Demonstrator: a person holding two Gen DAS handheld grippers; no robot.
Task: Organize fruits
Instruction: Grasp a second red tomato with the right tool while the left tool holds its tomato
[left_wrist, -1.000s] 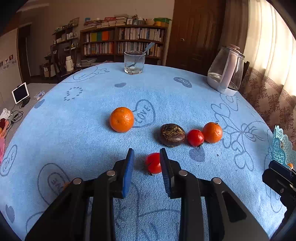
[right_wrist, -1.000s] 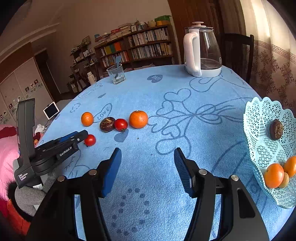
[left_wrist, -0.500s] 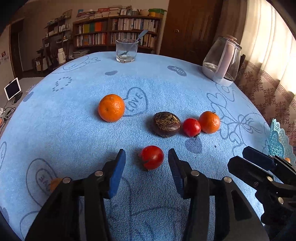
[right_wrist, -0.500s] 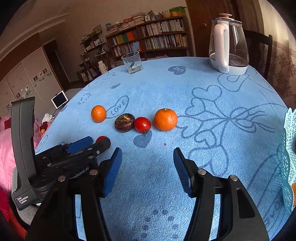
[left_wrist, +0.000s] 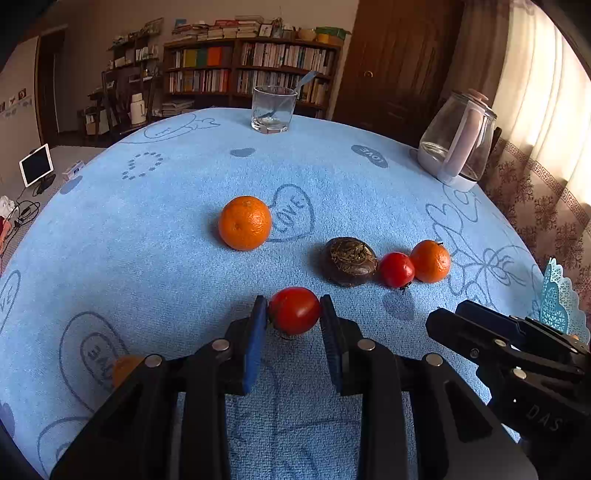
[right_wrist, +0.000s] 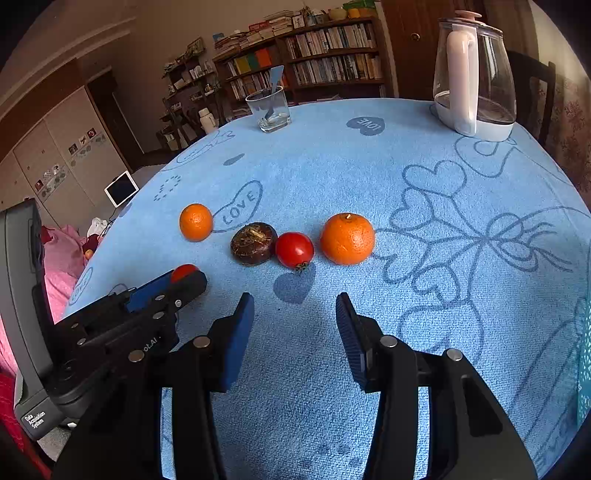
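Bookshelf (left_wrist: 255, 70), dark door (left_wrist: 399, 62), sunlit curtains (left_wrist: 535, 85)

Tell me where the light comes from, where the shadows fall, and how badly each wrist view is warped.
Left wrist view: daylight through the curtains at right; the large orange shades the cloth on its left; the table edge bows strongly. Right wrist view: same fisheye bulge, black corners; glare on the kettle; soft shadow under the loose tomato. Both are sharp.

Glass (left_wrist: 273, 109), kettle (left_wrist: 457, 145), bookshelf (left_wrist: 251, 70)
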